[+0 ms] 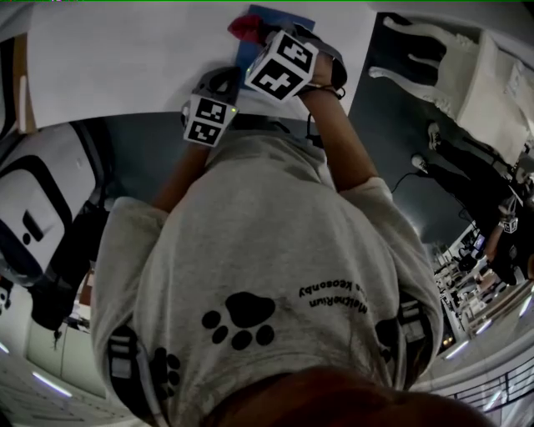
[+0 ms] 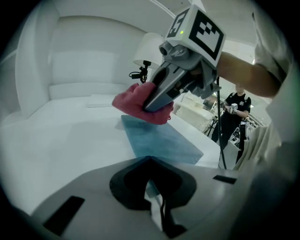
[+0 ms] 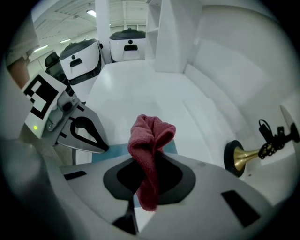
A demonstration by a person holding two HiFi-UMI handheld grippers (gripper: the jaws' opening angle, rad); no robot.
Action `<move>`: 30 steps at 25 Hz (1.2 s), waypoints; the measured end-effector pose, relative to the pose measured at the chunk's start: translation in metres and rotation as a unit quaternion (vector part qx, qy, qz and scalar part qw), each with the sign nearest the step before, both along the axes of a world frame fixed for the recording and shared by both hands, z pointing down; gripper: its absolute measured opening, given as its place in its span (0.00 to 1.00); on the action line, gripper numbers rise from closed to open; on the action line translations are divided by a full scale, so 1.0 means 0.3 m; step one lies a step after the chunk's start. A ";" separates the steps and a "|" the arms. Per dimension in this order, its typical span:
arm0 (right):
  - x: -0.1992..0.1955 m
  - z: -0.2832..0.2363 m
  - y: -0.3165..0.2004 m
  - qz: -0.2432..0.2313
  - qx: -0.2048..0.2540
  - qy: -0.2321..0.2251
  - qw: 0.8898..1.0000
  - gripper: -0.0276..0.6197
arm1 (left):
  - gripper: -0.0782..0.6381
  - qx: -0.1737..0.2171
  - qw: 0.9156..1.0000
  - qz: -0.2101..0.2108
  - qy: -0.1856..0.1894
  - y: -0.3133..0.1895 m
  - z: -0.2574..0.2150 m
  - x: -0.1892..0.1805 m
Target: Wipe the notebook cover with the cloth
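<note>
A blue notebook [image 2: 161,140] lies flat on the white table [image 2: 56,140]; in the head view the blue notebook [image 1: 279,17] shows at the table's near edge. My right gripper [image 3: 150,161] is shut on a red cloth [image 3: 151,133], which bunches up beyond the jaws and hangs down between them. Seen from the left gripper view, the right gripper [image 2: 157,105] holds the red cloth [image 2: 136,103] over the notebook's far end. My left gripper [image 2: 151,161] is at the notebook's near corner, jaws closed with the blue edge between them. The left gripper [image 3: 86,136] lies low at the notebook's left edge.
A brass lamp foot with a black clip [image 3: 243,157] stands on the table to the right. White robots [image 3: 84,58] stand beyond the table's far left. A white lamp [image 2: 150,49] rises behind the notebook. A person in black [image 2: 234,112] stands off to the right.
</note>
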State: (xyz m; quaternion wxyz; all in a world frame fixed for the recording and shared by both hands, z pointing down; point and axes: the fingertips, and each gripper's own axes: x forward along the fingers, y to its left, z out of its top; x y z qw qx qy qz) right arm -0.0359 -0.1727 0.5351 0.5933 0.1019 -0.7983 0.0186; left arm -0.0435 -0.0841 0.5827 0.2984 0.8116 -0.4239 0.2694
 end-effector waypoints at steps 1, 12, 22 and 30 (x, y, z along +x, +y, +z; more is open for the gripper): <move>-0.008 0.018 0.003 -0.009 -0.001 0.008 1.000 0.14 | 0.13 0.000 1.000 0.000 0.000 0.001 -0.001 0.001; -0.014 0.135 0.018 -0.036 -0.031 0.053 0.997 0.14 | 0.13 0.000 1.000 -0.003 -0.004 -0.007 0.001 0.007; 0.129 0.135 0.032 -0.014 -0.038 0.079 0.996 0.14 | 0.13 0.005 1.000 -0.005 -0.006 0.002 0.003 -0.002; 0.302 0.140 0.044 0.031 -0.037 0.097 0.994 0.14 | 0.13 0.009 1.000 -0.006 -0.009 0.000 0.004 -0.012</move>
